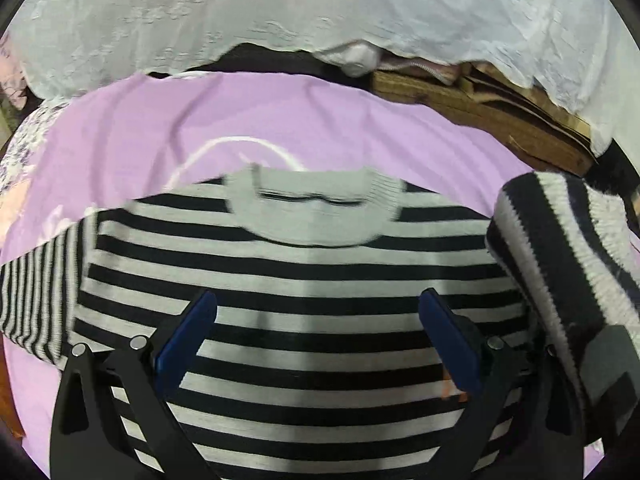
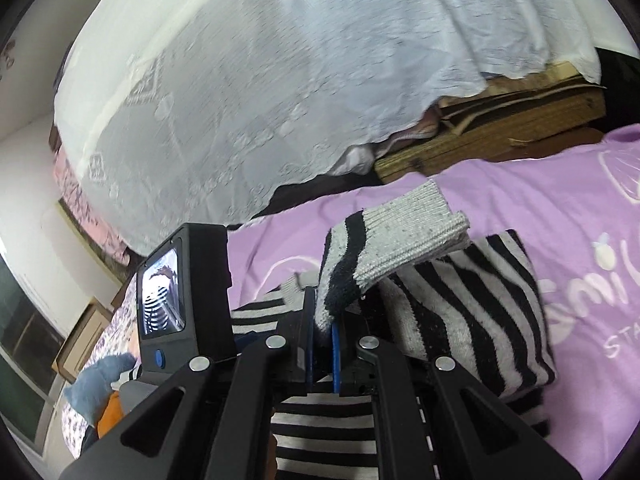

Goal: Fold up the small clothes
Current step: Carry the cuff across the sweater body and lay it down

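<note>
**Sleeve lifted, left gripper wide over the stripes**

The striped sweater (image 1: 296,320) fills the lower centre of the left view, flat on the purple sheet (image 1: 340,120). Left gripper (image 1: 318,308) hovers above it, jaws spread, nothing held. Right gripper (image 2: 322,332) is clamped on the sleeve (image 2: 384,248), cuff raised mid-frame. White lace cloth (image 2: 260,80) drapes across the top.

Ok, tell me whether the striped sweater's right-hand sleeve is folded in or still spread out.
Partly folded: the right gripper is shut on the sleeve, lifting it over the sweater body. The open left gripper holds nothing.
</note>
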Available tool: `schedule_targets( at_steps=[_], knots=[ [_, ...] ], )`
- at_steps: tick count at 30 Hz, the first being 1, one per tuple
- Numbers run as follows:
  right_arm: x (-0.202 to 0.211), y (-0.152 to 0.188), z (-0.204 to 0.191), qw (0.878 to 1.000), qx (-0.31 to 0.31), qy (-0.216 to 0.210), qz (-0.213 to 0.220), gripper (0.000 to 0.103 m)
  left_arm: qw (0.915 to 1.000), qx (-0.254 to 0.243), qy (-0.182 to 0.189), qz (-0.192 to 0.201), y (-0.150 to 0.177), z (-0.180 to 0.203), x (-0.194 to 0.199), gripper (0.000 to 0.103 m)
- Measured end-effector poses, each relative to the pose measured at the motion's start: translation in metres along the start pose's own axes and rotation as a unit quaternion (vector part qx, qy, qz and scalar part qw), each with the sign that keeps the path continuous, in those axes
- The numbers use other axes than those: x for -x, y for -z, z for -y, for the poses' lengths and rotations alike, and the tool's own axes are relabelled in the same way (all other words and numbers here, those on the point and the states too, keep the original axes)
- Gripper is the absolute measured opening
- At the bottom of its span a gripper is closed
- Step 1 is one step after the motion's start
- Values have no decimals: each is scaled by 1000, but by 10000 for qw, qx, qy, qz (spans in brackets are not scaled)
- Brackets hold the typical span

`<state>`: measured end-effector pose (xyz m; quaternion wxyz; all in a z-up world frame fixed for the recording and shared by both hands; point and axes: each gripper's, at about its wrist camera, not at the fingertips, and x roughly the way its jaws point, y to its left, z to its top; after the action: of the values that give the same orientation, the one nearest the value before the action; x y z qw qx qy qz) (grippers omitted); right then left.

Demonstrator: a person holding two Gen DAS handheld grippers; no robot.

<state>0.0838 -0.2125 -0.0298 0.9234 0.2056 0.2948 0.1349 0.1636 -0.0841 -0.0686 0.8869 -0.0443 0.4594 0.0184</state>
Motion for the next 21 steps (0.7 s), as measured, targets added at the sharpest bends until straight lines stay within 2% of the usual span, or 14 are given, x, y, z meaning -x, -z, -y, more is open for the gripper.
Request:
schedule_targets(
  at_steps=[6, 11, 12, 14, 15, 17, 21],
  knots=[
    [-44, 14, -35, 9989, 325, 58, -343, 8, 9984, 136, -552, 13, 5, -55, -11, 99],
    [-90, 53, -49, 9899, 784, 432, -1096, 13, 9933, 654, -929, -185, 20, -123, -26, 99],
    [-96, 59, -50, 9867, 894, 509, -1257, 17, 9920, 784, -966, -193, 23, -134, -26, 99],
    [-107, 77, -55, 9776, 1179, 586, -1639, 32, 9896, 1025, -1005, -119, 29, -158, -21, 99],
    [-108, 81, -58, 9751, 1287, 597, -1705, 34, 9884, 1107, -1033, -73, 31, -166, -18, 99],
    [-102, 86, -68, 9708, 1585, 518, -1722, 37, 9859, 1247, -1119, 33, 36, -179, -9, 99],
    [-68, 86, -82, 9680, 2013, 253, -1474, 59, 9855, 1309, -1065, 154, 43, -184, 3, 99]
  ],
)
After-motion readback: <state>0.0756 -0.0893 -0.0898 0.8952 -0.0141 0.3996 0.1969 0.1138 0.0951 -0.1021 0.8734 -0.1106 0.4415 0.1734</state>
